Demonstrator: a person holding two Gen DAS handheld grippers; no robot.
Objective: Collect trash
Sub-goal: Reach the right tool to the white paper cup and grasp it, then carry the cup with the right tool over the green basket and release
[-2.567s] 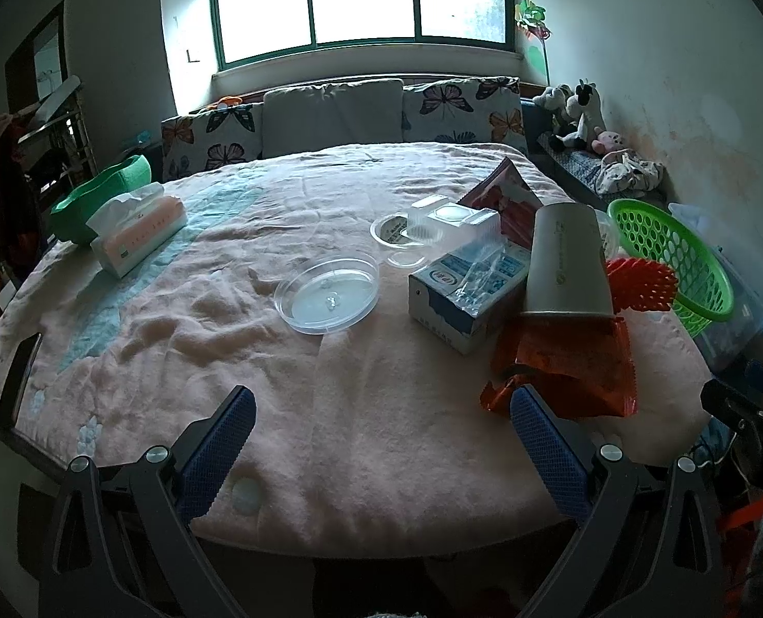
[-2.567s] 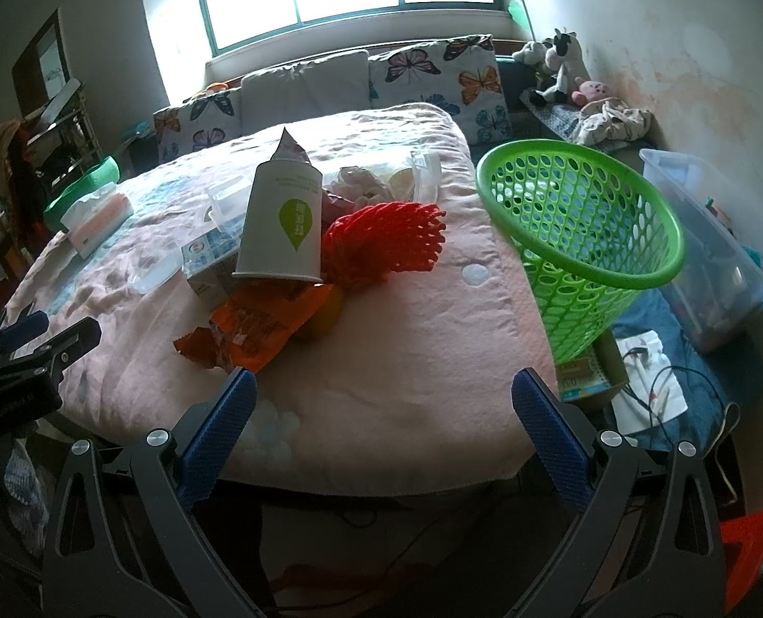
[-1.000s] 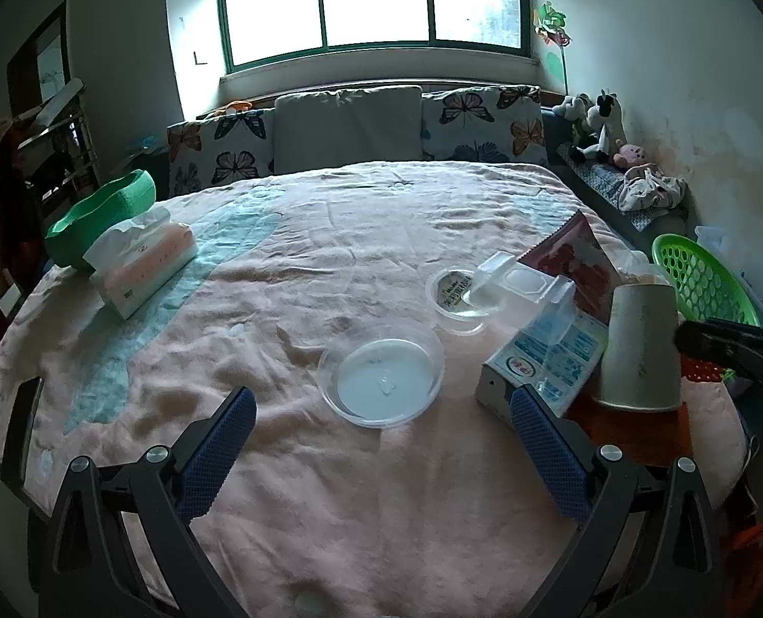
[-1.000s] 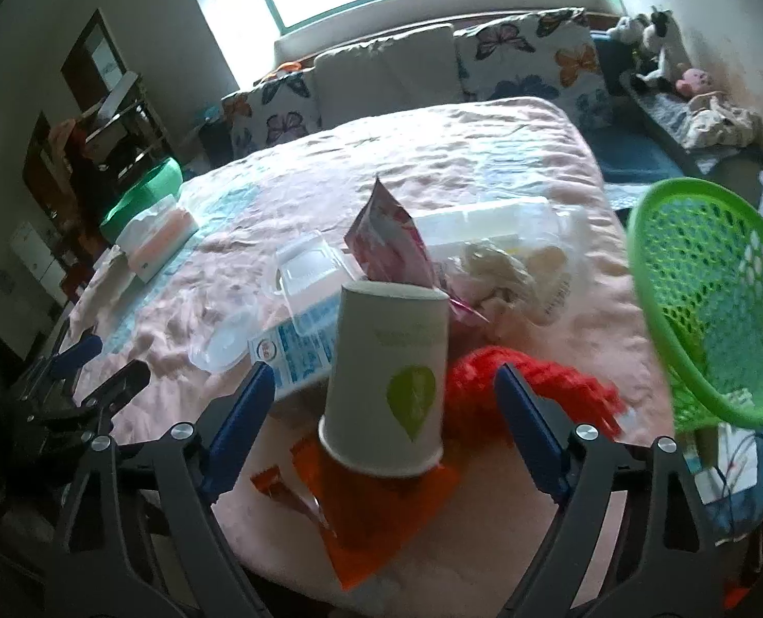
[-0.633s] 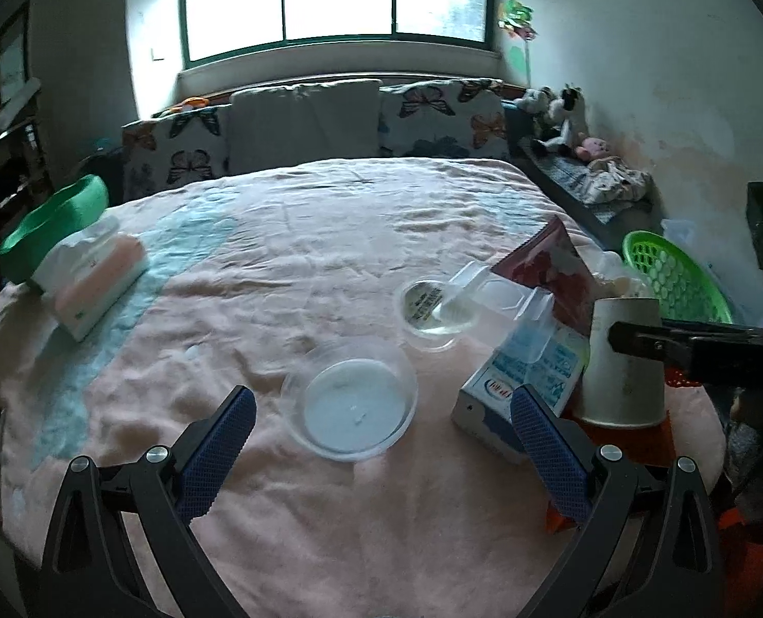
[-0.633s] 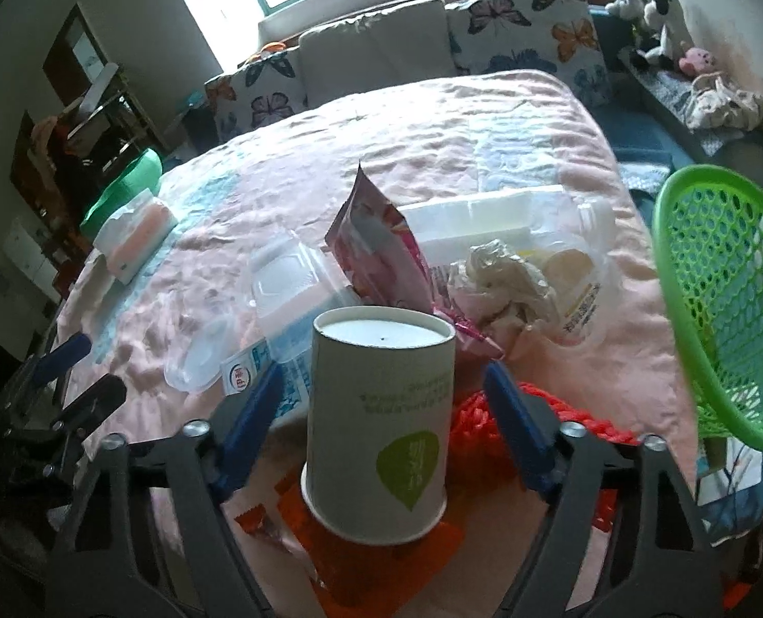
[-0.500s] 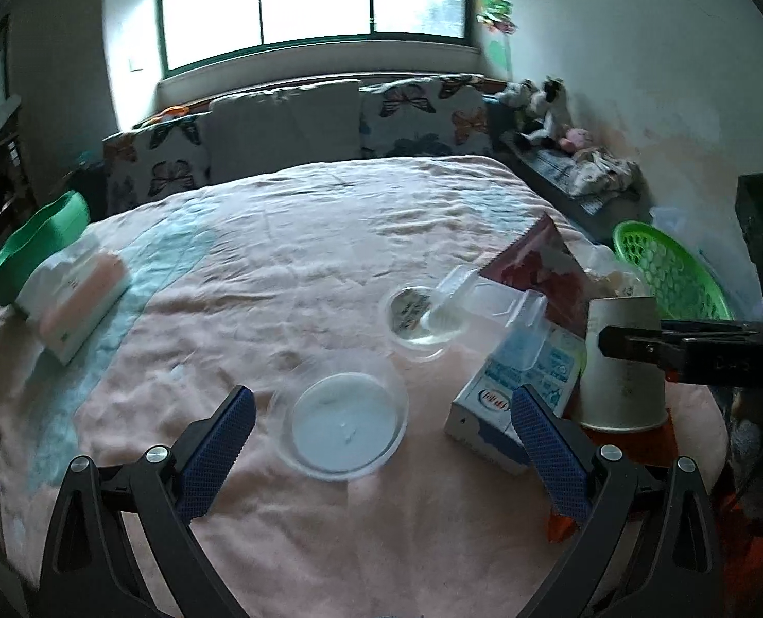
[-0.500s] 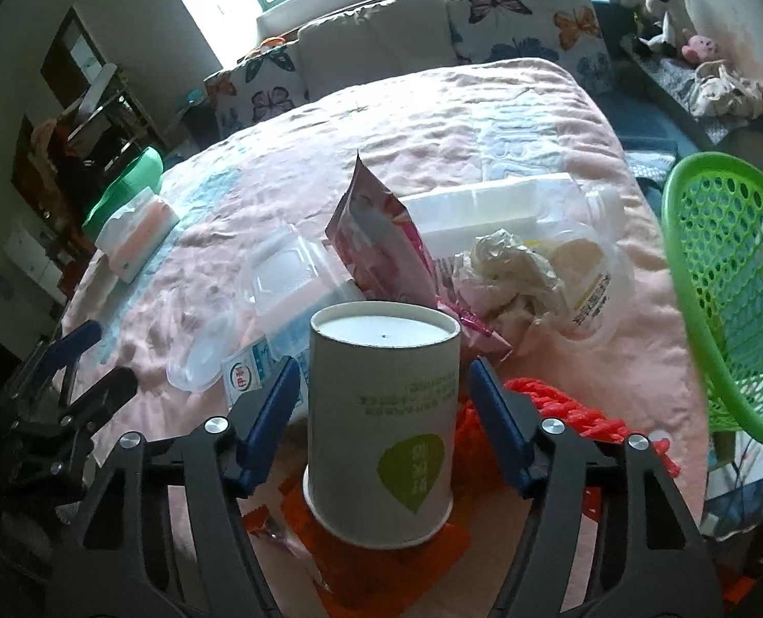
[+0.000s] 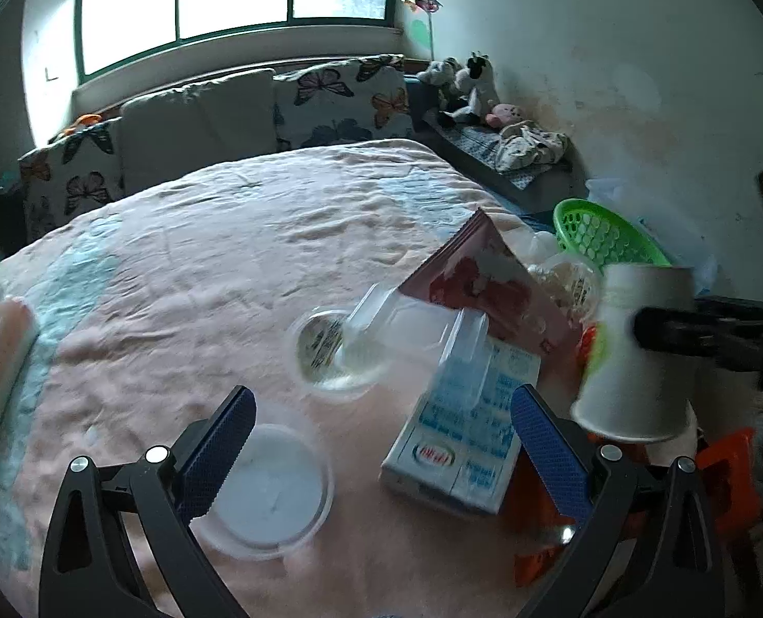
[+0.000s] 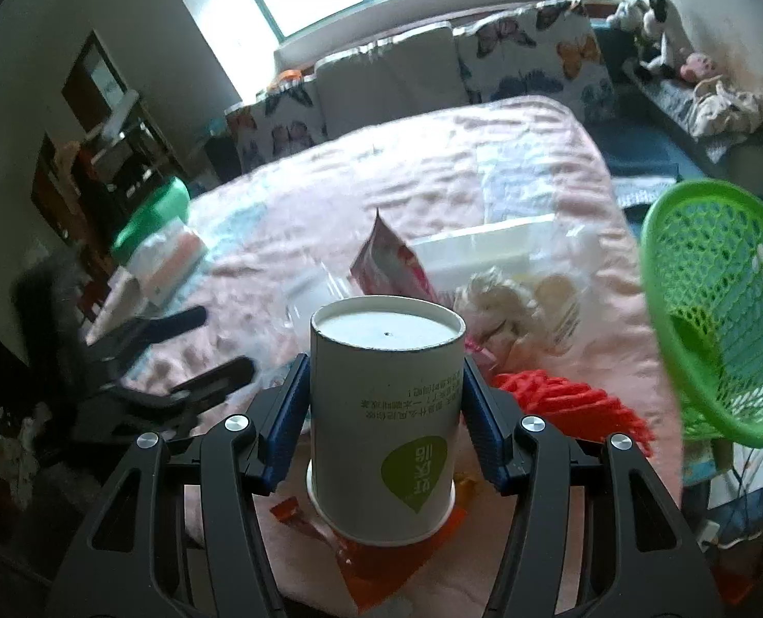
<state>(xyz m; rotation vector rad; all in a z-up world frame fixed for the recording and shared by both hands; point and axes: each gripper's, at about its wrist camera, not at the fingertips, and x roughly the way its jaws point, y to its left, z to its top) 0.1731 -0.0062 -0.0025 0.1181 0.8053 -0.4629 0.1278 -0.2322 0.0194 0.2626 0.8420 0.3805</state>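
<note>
Now the right claw (image 10: 385, 414) is closing, its blue pads pressed to both sides of the inverted paper cup (image 10: 384, 412), which a second ago stood between wide jaws. In the left view the cup appears tilted and lifted off the orange wrapper (image 10: 397, 564), so the pick is judged secured; the green basket (image 10: 716, 309) stands just beside the pink-covered surface. The left claw (image 9: 379, 438) is spread, empty, above the milk carton (image 9: 458, 443) and clear lid (image 9: 268, 489). Motion blur obscures the crumpled trash behind the cup; the basket's interior is only partly visible.
</note>
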